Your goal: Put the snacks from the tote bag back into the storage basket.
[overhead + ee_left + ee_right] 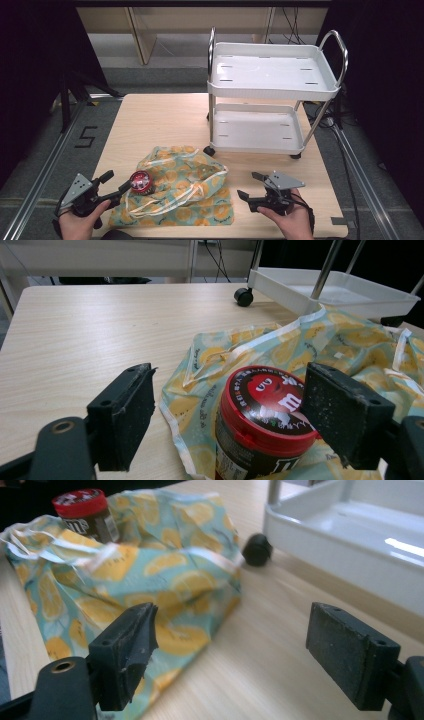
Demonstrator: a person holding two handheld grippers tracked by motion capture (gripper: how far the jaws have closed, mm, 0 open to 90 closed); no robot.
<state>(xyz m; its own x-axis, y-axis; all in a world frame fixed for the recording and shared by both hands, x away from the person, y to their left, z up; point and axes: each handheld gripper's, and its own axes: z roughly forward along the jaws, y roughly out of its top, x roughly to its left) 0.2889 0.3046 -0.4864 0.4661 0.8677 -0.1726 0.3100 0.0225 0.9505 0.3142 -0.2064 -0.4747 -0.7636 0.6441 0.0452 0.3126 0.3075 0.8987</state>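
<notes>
While both tools gape, the red-lidded jar [140, 181] stands on the lemon-print bag [190, 195] near the cart [272, 90]

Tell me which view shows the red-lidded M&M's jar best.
Left gripper view: the M&M's jar sits close between the left gripper's open fingers, lid print readable. High view shows its small red lid; right gripper view shows it far off behind the lemon-print bag.

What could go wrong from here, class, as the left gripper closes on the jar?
1. The jar stands on the soft, rumpled bag; it sits nearer one jaw of the open left gripper, so closing may tip it.
2. The jaws might pinch bag fabric or its cord and drag the bag along.
</notes>
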